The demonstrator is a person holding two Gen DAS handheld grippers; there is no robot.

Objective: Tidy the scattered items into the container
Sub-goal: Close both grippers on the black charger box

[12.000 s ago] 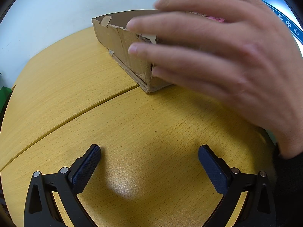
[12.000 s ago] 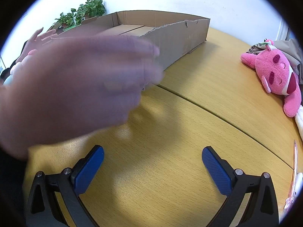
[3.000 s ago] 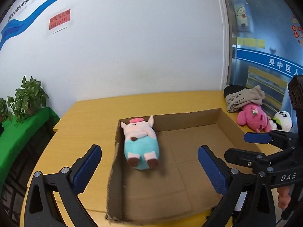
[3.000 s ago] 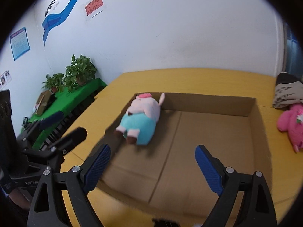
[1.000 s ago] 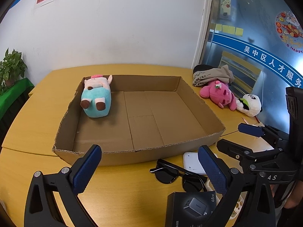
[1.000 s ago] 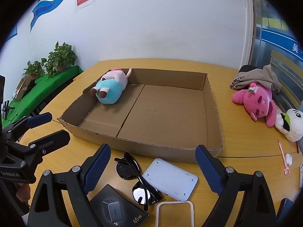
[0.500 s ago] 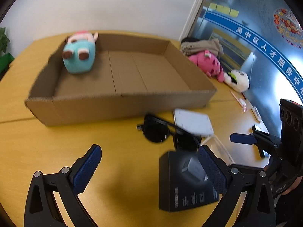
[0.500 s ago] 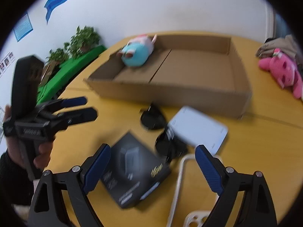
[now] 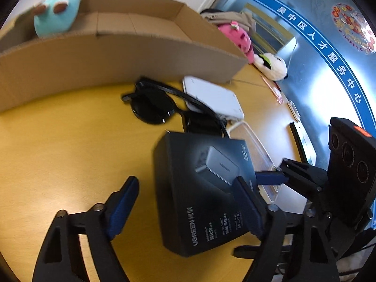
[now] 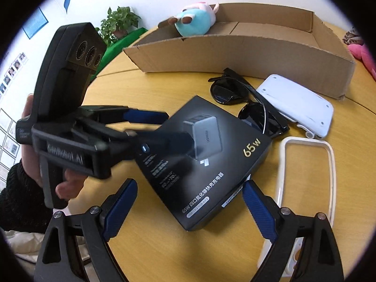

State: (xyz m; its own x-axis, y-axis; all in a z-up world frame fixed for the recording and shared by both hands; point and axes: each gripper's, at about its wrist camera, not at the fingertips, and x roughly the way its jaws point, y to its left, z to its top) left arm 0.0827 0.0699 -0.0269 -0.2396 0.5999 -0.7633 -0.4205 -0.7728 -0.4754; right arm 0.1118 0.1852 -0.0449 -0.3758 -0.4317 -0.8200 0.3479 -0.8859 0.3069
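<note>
Only the right wrist view showed the person's bare hand (image 10: 38, 164) around the handle of the left gripper (image 10: 162, 129), and a potted plant (image 10: 118, 22) by the wall. Only the left wrist view showed the pink plush (image 9: 237, 38) fully and a panda plush (image 9: 271, 65) beside it, past the right end of the cardboard box (image 9: 117, 54).

The black charger box (image 10: 204, 162) lay flat on the yellow tabletop (image 10: 164, 253), in front of the cardboard box and apart from it. The sunglasses (image 10: 242, 98) were between them, one lens touching the far corner of the charger box. A white flat device (image 10: 298, 104) lay just beside the sunglasses, near the box's front wall, and a clear phone case (image 10: 307, 176) lay just right of the charger box. A teal plush (image 9: 55, 16) sat inside the cardboard box at its far left corner.

The tabletop left of the charger box gave open room.

The left gripper reached in from the left, fingers (image 10: 145, 116) spread apart over the charger box's left part, holding nothing. The right gripper (image 10: 188, 204) pointed at the near corner of the charger box, fingers wide open, one on each side of that corner; I could not tell whether they touched it.
</note>
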